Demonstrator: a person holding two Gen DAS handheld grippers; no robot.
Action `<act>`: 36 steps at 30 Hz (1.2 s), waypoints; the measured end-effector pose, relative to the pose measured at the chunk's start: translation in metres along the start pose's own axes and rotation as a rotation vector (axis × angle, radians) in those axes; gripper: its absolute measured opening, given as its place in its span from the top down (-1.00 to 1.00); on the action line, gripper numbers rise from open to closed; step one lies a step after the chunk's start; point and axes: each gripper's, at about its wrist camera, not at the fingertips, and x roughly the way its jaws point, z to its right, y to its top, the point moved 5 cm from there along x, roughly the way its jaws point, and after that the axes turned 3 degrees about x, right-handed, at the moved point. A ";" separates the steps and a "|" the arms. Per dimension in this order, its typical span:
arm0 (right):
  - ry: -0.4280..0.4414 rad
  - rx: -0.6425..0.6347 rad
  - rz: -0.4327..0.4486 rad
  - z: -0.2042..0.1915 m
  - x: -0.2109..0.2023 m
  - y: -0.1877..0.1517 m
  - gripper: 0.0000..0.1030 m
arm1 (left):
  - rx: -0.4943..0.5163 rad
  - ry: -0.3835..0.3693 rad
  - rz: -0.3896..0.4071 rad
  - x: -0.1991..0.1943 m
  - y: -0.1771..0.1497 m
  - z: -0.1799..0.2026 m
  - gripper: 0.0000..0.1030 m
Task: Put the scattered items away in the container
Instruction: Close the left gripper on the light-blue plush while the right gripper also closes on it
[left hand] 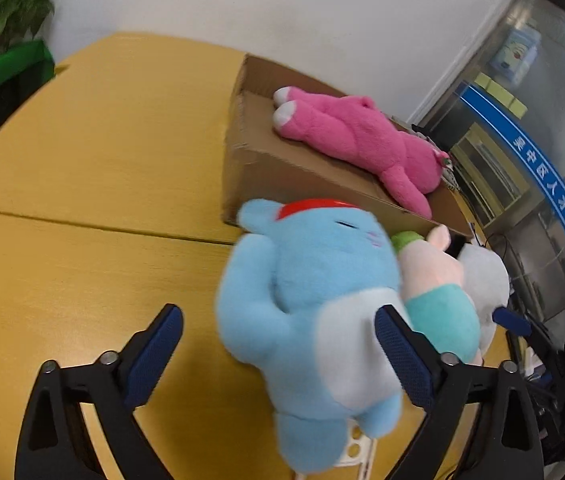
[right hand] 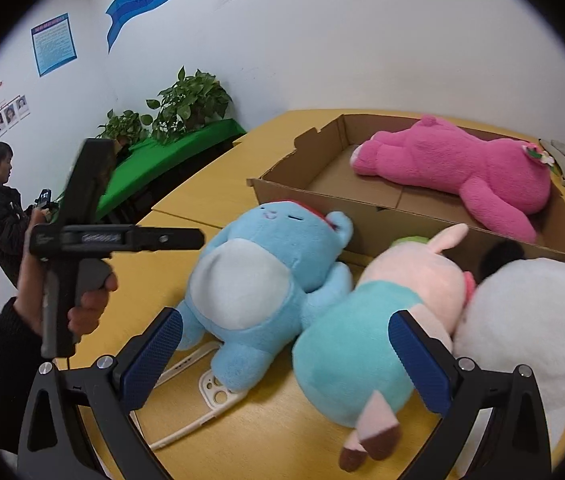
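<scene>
A light blue plush with a white belly and red cap lies on the yellow table against the cardboard box. My left gripper is open around its lower body; the right pad sits in front of the belly and the left pad is clear of it. A pink-and-teal plush lies between the open fingers of my right gripper, with the blue plush to its left and a white plush to its right. A big pink plush lies inside the box.
A white phone case lies on the table, partly under the blue plush. A hand grips the other gripper's handle at left. Potted plants on a green cloth and a standing person are beyond the table's far left edge.
</scene>
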 end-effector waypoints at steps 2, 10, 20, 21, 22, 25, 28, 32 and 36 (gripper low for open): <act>-0.003 0.013 -0.013 0.001 0.004 -0.001 -1.00 | -0.076 -0.031 -0.047 0.018 0.002 -0.023 -0.19; -0.031 0.086 -0.046 0.013 0.019 0.000 -1.00 | -0.059 -0.063 -0.137 0.048 -0.005 -0.029 0.45; -0.034 0.120 -0.059 0.014 0.036 0.016 -1.00 | -0.026 0.042 -0.122 0.015 -0.005 -0.062 0.48; -0.035 0.125 -0.069 0.012 0.040 0.018 -1.00 | -0.023 0.046 -0.123 0.014 -0.006 -0.065 0.48; -0.035 0.127 -0.075 0.010 0.044 0.019 -1.00 | -0.024 0.048 -0.124 0.013 -0.007 -0.066 0.48; -0.046 0.119 -0.082 0.002 0.053 0.025 -1.00 | -0.025 0.053 -0.123 0.012 -0.010 -0.068 0.48; -0.081 0.098 -0.080 -0.002 0.057 0.027 -1.00 | -0.014 0.054 -0.113 0.010 -0.011 -0.066 0.48; -0.109 0.097 -0.094 0.000 0.060 0.025 -1.00 | -0.010 0.056 -0.109 0.009 -0.010 -0.065 0.48; -0.126 0.121 -0.109 0.005 0.065 0.022 -1.00 | -0.017 0.051 -0.117 0.012 -0.010 -0.067 0.48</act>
